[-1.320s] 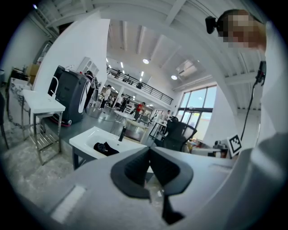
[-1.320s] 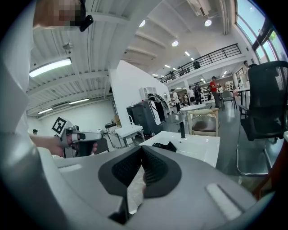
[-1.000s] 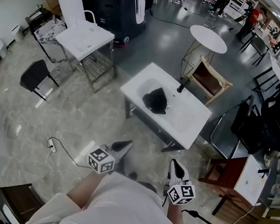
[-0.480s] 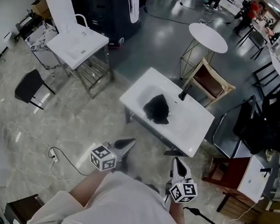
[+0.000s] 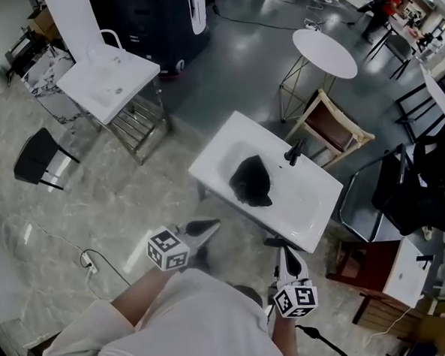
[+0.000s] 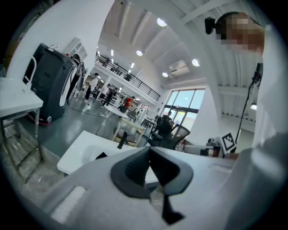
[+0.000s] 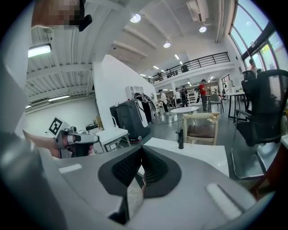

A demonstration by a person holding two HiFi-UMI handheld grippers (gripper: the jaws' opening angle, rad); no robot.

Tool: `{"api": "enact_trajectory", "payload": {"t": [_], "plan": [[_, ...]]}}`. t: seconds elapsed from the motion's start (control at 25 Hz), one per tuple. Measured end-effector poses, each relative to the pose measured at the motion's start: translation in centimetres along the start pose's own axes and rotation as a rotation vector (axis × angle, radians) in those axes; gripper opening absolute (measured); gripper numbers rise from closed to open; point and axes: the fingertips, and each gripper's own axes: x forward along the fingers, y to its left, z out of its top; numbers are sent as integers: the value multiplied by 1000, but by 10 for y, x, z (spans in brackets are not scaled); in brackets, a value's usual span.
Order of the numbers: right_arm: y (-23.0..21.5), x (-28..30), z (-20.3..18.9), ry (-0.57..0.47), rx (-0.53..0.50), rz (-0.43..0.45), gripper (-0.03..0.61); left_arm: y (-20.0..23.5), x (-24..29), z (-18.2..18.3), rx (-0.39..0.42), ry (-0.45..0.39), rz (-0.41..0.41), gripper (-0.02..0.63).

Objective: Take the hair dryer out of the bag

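The white desk (image 5: 311, 209) is sitting closer in the head view than a second ago; the person is approaching it. The black bag (image 5: 251, 179) is lying on the desk, just beside the dark tap (image 5: 293, 151), and is probably hiding the hair dryer. The left gripper (image 5: 207, 227) and right gripper (image 5: 285, 252) are hanging closed and empty, short of the desk. The bag is looking soft and limp. The dryer is probably rigid and light, so its handle is the best hold.

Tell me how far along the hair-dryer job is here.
Done: nothing visible. The black bag lies on the white sink top, with no hair dryer showing. In hand: nothing; the left tongs and right tongs are shut, empty and short of the sink top. Left: reach the bag, open it, pull the dryer out.
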Motion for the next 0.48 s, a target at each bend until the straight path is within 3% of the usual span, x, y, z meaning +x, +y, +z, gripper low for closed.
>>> {"api": "enact_trajectory", "payload": {"t": [0.48], "plan": [[12,37,15,-4,-5,-52,5,49,1,15,5,20,-52,-2]]}}
